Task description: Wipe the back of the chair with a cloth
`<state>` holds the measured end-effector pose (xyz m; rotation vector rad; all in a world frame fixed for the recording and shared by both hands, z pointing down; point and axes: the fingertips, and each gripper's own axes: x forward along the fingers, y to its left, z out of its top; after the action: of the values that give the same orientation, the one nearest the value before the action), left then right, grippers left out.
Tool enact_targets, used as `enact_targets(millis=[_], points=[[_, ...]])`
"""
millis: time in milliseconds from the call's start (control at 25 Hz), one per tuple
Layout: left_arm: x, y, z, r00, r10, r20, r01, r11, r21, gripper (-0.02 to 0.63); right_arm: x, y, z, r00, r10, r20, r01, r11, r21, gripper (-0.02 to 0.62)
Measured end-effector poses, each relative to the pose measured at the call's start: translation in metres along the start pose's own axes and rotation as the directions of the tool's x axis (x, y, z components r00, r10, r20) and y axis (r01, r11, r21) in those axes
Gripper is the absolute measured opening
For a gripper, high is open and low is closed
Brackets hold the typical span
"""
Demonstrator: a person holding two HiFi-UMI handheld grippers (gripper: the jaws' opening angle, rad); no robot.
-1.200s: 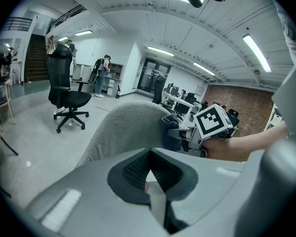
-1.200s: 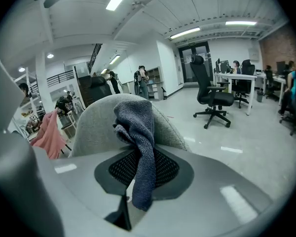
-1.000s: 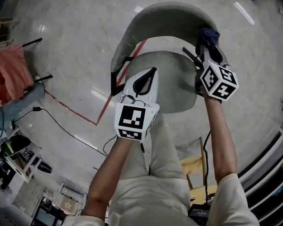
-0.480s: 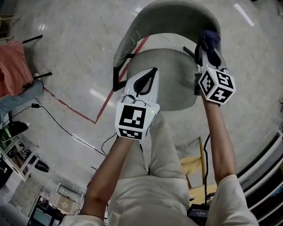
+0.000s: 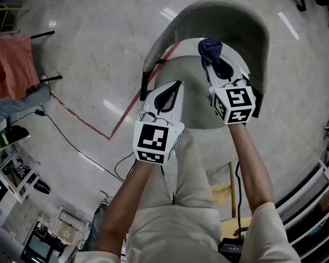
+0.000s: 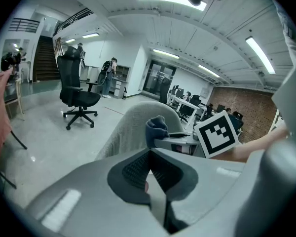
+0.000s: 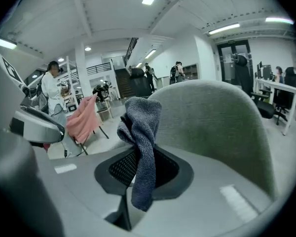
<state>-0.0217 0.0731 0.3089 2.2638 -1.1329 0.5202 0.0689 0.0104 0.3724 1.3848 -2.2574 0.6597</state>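
The chair has a curved grey-green back (image 5: 236,23) and a round seat (image 5: 194,100) in the head view. My right gripper (image 5: 214,62) is shut on a dark blue cloth (image 5: 210,48), held over the seat just in front of the inner face of the back. In the right gripper view the cloth (image 7: 140,142) hangs bunched from the jaws of the right gripper (image 7: 138,167), with the chair back (image 7: 212,122) close behind. My left gripper (image 5: 172,86) hovers over the seat's left side. In its own view the left gripper (image 6: 149,154) is shut on nothing.
A red tape line (image 5: 98,127) and black cables (image 5: 71,147) run over the floor at the left. A pink garment (image 5: 8,64) hangs on a rack at the far left. A black office chair (image 6: 79,95) stands further off. A yellow stool (image 5: 225,193) is beside my legs.
My right gripper has carried the cloth to the left, from the chair back's right edge toward its middle. The left gripper has stayed over the seat.
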Motion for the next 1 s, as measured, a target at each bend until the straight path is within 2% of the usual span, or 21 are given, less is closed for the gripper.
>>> enact_targets(millis=[320, 640, 1000], points=[[-0.007, 0.034, -0.014, 0.998, 0.062, -0.003, -0.062, 0.997, -0.043, 0.000, 0.055, 0.045, -0.003, 0.991, 0.134, -0.026, -0.136, 0.989, -0.066, 0.084], [-0.009, 0.054, -0.026, 0.995, 0.096, -0.021, -0.098, 0.993, -0.069, 0.000, 0.093, 0.046, -0.015, 0.987, 0.149, -0.054, -0.153, 0.986, -0.068, 0.083], [0.004, 0.049, -0.030, 0.995, 0.095, -0.035, -0.097, 0.992, -0.080, 0.000, 0.110, 0.039, -0.017, 0.986, 0.155, -0.059, -0.158, 0.986, -0.054, 0.083]])
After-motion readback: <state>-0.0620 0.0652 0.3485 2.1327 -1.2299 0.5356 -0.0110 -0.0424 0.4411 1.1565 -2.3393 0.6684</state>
